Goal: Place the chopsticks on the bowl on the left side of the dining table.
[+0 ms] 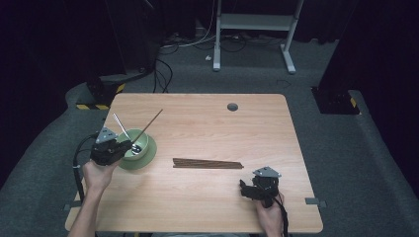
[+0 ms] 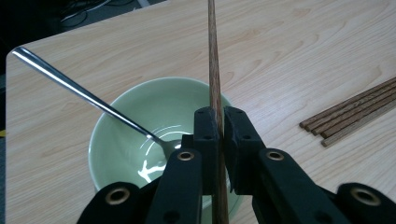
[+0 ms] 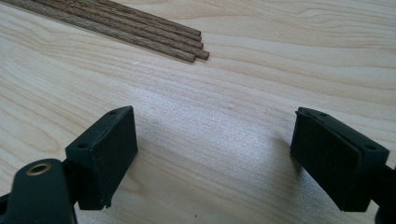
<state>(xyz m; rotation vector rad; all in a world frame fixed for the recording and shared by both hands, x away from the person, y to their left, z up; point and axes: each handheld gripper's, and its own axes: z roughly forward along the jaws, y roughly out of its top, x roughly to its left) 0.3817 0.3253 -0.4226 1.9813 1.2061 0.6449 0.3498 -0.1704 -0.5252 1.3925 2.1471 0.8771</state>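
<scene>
A pale green bowl point(image 1: 143, 154) point(image 2: 116, 140) sits at the table's left, with a metal spoon point(image 1: 123, 131) point(image 2: 84, 95) leaning in it, handle up and to the left. My left gripper point(image 1: 118, 148) point(image 2: 220, 126) is shut on a single brown chopstick point(image 1: 148, 125) point(image 2: 214, 60), which slants up over the bowl. A bundle of several chopsticks point(image 1: 207, 163) point(image 2: 355, 109) point(image 3: 121, 25) lies flat at mid table. My right gripper point(image 1: 249, 188) point(image 3: 212, 158) rests low near the front right, jaws wide apart with only bare wood between them.
The wooden table point(image 1: 207, 123) has a round grommet hole point(image 1: 232, 106) near its far edge. Beyond the table stand a white frame point(image 1: 254, 22) and loose cables point(image 1: 163, 69) on the grey floor.
</scene>
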